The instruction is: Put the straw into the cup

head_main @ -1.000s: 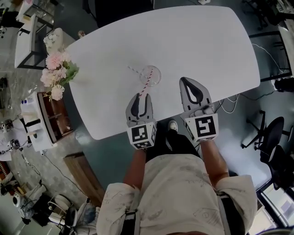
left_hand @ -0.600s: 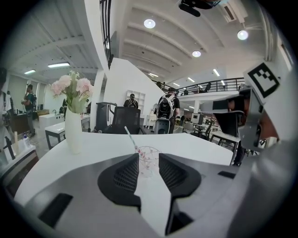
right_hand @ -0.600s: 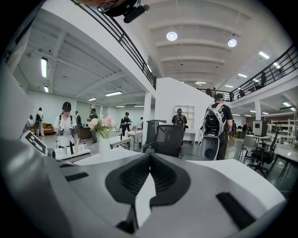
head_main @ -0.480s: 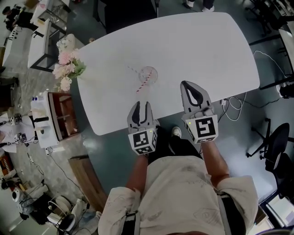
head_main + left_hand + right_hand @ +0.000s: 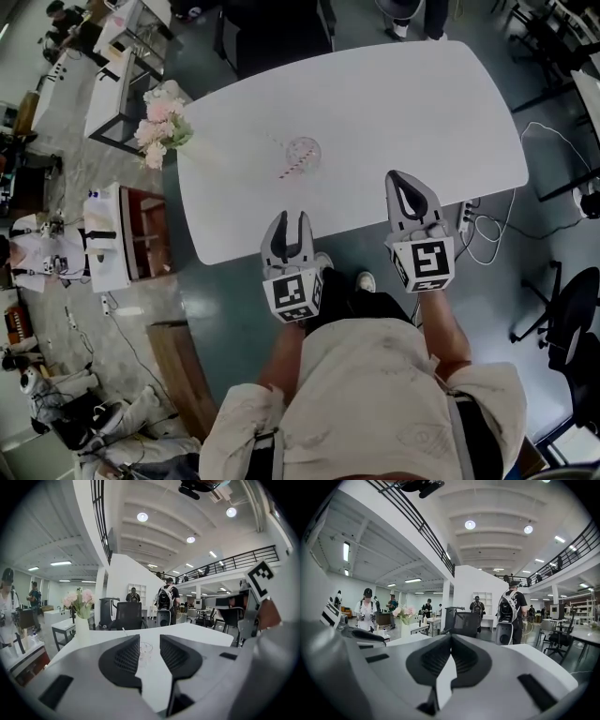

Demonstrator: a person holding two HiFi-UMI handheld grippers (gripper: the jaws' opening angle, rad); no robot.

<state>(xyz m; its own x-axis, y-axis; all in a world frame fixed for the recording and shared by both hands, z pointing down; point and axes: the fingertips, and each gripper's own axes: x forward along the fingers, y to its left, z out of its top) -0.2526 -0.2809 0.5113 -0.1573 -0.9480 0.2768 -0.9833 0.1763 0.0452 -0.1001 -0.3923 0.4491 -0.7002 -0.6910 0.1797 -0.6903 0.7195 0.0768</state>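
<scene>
Resting in the clear plastic cup (image 5: 304, 152), the red-and-white striped straw (image 5: 289, 167) leans over its rim.
The cup stands mid-way on the white oval table (image 5: 412, 103). At the near edge the left gripper (image 5: 288, 221) hovers with jaws apart and empty; the right gripper (image 5: 406, 180) has its jaws closed on nothing.

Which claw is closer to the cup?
Left. The left claw points straight at the cup from the near side; the right claw is farther off, to the cup's right.
</scene>
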